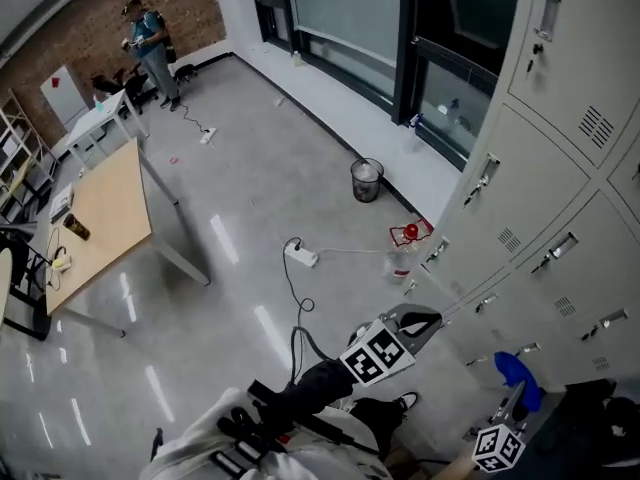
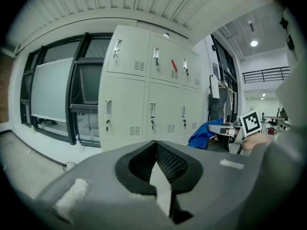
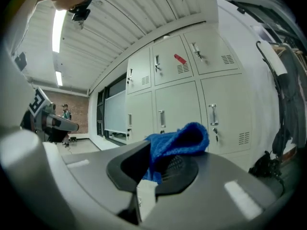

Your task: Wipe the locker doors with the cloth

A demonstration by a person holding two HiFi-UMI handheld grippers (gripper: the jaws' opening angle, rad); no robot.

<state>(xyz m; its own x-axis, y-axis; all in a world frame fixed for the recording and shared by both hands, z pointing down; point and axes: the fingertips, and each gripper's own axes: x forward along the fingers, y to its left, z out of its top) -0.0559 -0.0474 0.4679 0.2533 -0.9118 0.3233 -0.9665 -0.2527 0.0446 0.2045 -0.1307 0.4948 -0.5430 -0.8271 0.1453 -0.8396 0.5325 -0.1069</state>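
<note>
So this looks like the very start of the job, no wiping yet as far as I can tell. The right hand-held gripper [image 3: 153, 171] is clamped down on the blue cloth [image 3: 180, 138], with a fold of it bunched up and poking out over the top of the jaws. In the head view the same cloth [image 1: 517, 373] sits low at the right, near the lockers [image 1: 560, 168] but not touching any door. The right gripper view says the same thing: the doors stand well ahead of the cloth.

The left hand-held gripper [image 2: 158, 169] has its jaws pressed together with nothing between them, just pointing at the lockers too, so it's basically along for the ride.

My guess for the next move: bring the right one in until the loose fold of cloth lies against a door panel, then sweep across it. The handles and the little keys hanging under them look like the bits most likely to snag the cloth.
</note>
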